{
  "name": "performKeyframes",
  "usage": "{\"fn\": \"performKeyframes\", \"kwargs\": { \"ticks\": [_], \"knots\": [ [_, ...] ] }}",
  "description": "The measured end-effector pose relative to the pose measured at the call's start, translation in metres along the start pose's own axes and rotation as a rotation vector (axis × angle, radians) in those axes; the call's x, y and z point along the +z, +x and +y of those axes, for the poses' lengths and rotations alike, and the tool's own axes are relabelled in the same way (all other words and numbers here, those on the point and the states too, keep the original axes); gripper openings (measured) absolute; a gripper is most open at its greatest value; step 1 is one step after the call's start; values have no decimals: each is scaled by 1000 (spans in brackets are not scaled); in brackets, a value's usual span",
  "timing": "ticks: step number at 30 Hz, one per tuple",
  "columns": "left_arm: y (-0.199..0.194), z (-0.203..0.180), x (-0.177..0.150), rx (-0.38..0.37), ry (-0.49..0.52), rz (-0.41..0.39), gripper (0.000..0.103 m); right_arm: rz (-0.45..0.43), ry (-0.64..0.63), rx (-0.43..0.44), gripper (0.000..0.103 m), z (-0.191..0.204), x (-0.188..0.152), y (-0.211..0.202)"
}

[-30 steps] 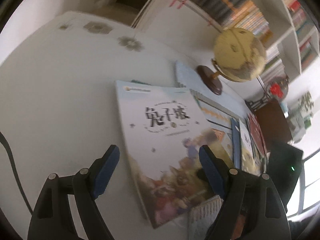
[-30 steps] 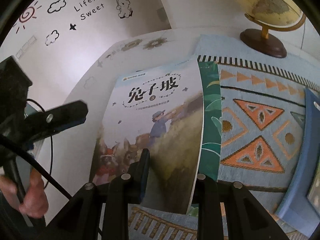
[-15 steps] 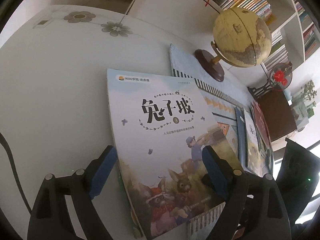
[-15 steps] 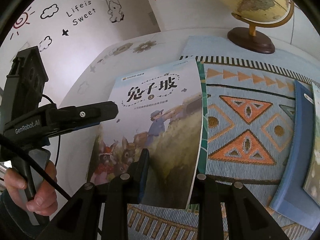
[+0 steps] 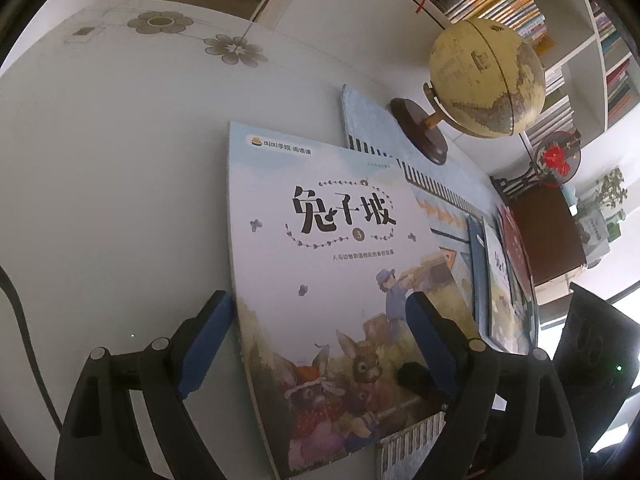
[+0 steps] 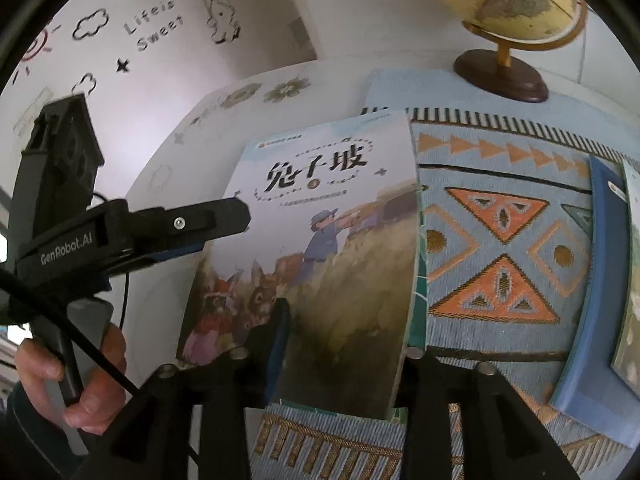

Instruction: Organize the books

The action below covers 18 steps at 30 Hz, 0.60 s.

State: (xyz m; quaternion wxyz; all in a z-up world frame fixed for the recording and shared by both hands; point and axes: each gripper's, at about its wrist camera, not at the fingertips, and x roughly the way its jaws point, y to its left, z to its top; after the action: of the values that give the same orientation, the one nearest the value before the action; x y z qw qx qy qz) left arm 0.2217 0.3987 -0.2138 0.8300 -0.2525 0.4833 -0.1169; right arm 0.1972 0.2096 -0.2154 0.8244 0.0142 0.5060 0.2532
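A picture book (image 5: pixel 340 248) with rabbits and a pale blue cover lies on the white table (image 5: pixel 100 160), its right part over a patterned mat (image 6: pixel 500 160). A green book's edge (image 6: pixel 418 320) shows beneath it. My left gripper (image 5: pixel 318 344) hovers over the book's near left part with its jaws opening, one pad beside the left edge and the other above the cover. My right gripper (image 6: pixel 344 344) has the book's near right corner between its jaws, which are opening. One finger lies on the cover; the other is hidden behind the book's edge.
A blue book (image 6: pixel 596 280) and more books (image 5: pixel 508 264) lie on the mat to the right. A globe (image 5: pixel 486 76) on a wooden foot stands at the mat's far end, with bookshelves (image 5: pixel 500 0) behind it. A hand (image 6: pixel 92 392) holds the left gripper's handle.
My right gripper's jaws have spread apart around the book's corner. The left gripper has come in closer over the book's left edge, its jaws a little wider.
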Motion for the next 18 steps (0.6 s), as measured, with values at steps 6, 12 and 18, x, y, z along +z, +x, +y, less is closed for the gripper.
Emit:
{"fn": "performKeyframes", "kwargs": {
  "ticks": [6, 12, 18],
  "knots": [
    [-7, 1, -8, 27, -6, -2, 87, 40, -47, -38, 47, 4, -1, -2],
    [-21, -12, -19, 138, 59, -6, 87, 52, -138, -125, 47, -4, -30, -30],
    [-46, -36, -52, 198, 74, -21, 87, 41, -134, -191, 47, -23, -59, -72]
  ]
}}
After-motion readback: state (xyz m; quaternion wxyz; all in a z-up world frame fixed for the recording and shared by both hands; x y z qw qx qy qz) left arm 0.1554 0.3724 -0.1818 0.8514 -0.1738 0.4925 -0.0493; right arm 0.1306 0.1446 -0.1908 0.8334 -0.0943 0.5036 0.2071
